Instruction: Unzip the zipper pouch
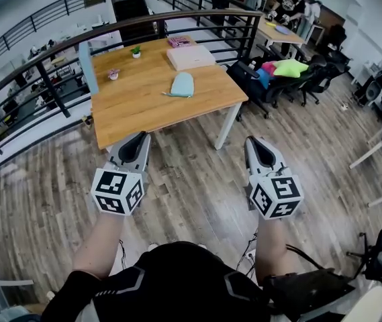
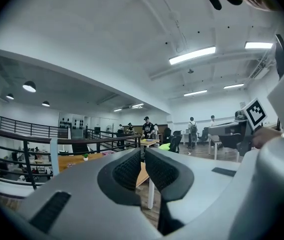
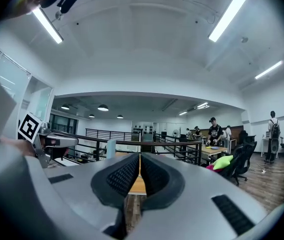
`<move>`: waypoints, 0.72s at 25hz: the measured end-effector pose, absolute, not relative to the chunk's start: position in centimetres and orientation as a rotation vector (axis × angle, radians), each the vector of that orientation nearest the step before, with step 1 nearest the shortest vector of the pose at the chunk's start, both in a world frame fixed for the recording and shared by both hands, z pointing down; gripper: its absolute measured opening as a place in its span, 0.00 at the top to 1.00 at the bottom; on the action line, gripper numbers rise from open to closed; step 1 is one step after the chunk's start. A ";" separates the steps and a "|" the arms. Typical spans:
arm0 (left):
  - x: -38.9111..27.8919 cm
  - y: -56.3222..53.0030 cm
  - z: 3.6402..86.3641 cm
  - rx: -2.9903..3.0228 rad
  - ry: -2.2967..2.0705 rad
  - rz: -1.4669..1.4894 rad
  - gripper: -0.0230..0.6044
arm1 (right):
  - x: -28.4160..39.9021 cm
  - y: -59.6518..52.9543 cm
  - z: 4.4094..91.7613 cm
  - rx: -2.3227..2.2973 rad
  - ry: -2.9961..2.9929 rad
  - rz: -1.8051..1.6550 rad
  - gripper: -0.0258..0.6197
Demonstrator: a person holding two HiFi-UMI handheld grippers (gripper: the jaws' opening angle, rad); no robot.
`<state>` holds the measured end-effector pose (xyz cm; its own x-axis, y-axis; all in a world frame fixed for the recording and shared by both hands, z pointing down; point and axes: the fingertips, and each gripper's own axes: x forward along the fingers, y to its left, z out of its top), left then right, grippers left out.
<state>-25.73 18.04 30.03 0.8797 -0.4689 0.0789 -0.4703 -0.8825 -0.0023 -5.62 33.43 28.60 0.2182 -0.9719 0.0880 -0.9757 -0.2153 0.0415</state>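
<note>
The zipper pouch point(image 1: 182, 84), pale blue, lay flat on the wooden table point(image 1: 133, 102) in the upper middle of the head view, near the centre of the tabletop and well apart from both tools. Behind it sat a pale pink flat box point(image 1: 191, 57), and toward the table's far left stood a small potted plant point(image 1: 135, 51).

The left hand-held gripper point(image 1: 139, 139) was in the lower left-centre of the frame, over the wood floor point(image 1: 191, 180) just short of the table's near edge. Its jaws were clenched together with nothing between them, as the left gripper view point(image 2: 142, 156) showed. The right hand-held gripper point(image 1: 255, 143) was level with it at lower right-centre, past the table's white leg point(image 1: 227, 123). It too was clenched and empty, its ribbed pads point(image 3: 127, 174) meeting in the right gripper view. A dark railing point(image 1: 110, 35) curved behind the table.
</note>
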 end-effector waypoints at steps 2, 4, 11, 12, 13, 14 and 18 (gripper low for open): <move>-25.5 18.3 30.0 3.039 -0.752 0.123 0.91 | -5.7 33.4 28.6 2.367 -1.923 0.062 0.90; -25.4 18.6 29.8 3.043 -0.747 0.120 0.89 | -5.8 33.4 28.5 2.354 -1.942 0.066 0.80; -25.0 20.1 29.8 3.049 -0.732 0.084 0.66 | -5.0 34.8 28.4 2.369 -1.982 0.045 0.66; -24.8 20.3 29.7 3.055 -0.731 0.085 0.65 | -4.8 35.0 28.3 2.370 -1.987 0.044 0.66; -24.5 20.4 29.7 3.061 -0.726 0.079 0.62 | -4.6 35.1 28.3 2.367 -1.993 0.044 0.63; -24.2 20.6 29.6 3.067 -0.718 0.070 0.60 | -4.3 35.2 28.3 2.362 -1.998 0.045 0.63; -22.8 21.5 30.0 3.077 -0.710 0.100 0.58 | -2.9 36.0 28.6 2.358 -2.001 0.052 0.58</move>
<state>-22.81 21.47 29.99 0.8971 -0.4381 0.0575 -0.4370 -0.8989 -0.0311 -2.87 35.97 28.56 0.1632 -0.9849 0.0570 -0.9866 -0.1626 0.0152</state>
